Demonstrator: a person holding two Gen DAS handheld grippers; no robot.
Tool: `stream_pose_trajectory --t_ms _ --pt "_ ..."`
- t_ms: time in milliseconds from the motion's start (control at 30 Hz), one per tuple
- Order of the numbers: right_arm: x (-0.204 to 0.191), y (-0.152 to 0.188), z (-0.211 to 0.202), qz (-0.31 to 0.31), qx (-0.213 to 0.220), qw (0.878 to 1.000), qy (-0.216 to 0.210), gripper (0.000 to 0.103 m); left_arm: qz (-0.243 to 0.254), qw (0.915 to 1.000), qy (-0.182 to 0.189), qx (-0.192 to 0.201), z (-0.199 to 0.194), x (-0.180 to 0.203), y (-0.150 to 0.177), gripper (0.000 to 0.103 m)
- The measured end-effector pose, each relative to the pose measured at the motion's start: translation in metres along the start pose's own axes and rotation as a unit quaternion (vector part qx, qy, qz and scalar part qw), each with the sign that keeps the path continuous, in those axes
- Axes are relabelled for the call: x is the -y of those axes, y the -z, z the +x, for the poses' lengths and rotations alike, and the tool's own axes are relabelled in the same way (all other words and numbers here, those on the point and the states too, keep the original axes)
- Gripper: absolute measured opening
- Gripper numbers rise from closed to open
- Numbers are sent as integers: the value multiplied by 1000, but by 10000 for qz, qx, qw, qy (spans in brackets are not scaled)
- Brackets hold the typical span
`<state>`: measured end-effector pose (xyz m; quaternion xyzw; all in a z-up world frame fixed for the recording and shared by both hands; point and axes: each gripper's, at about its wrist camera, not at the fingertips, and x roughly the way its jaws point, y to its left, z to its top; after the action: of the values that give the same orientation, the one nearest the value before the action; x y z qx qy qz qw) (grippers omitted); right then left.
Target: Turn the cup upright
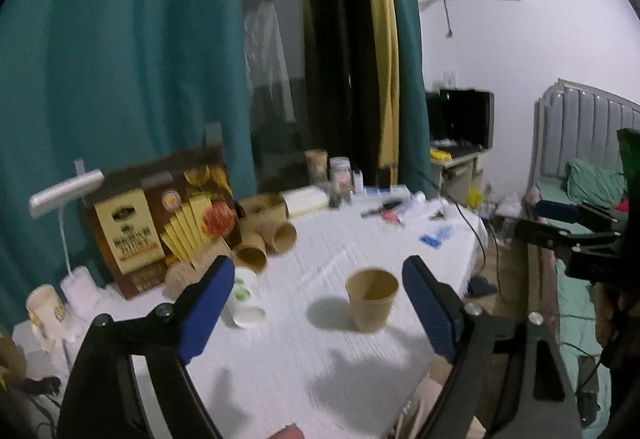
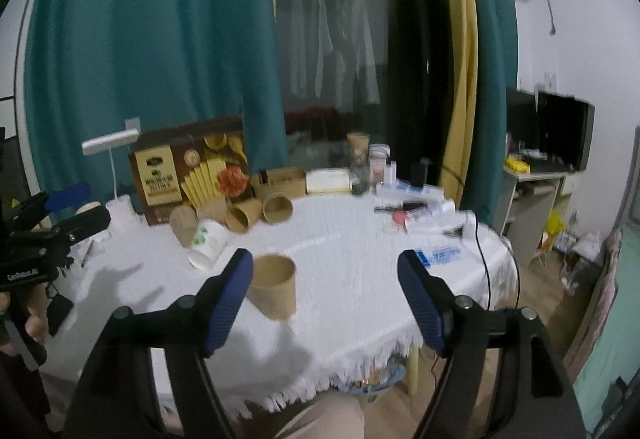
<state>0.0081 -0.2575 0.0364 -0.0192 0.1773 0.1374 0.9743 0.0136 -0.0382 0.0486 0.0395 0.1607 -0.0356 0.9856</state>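
Brown cup [image 1: 372, 298] stands upright on white tablecloth [image 1: 304, 367], ahead between left gripper [image 1: 318, 309] jaws, untouched. Right gripper [image 2: 325, 297] also wide open, empty, cup just beside its left jaw. Risk: a careless jaw swing knocks it over.

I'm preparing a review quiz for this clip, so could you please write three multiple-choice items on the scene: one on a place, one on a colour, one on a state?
1. Where does the brown paper cup stand?
A. on the white tablecloth
B. on the floor
C. inside the biscuit box

2. What colour are the pads of the left gripper?
A. red
B. blue
C. white

3. How does the white cup with green print lie?
A. upright
B. stacked in another cup
C. on its side

Answers: 1 A, it rests on the cloth, mouth up; 2 B, both pads show blue; 3 C, its mouth points sideways.
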Motion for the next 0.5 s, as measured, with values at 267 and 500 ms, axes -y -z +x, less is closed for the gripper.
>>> stream_pose_trajectory --t_ms 267,500 --pt "-23 -10 -6 -108 260 9996 -75 80 -99 9994 -197 248 -16 -17 4 102" --pt "-37 -2 20 -137 4 9997 -181 80 -172 9996 -197 78 -9 -29 20 102"
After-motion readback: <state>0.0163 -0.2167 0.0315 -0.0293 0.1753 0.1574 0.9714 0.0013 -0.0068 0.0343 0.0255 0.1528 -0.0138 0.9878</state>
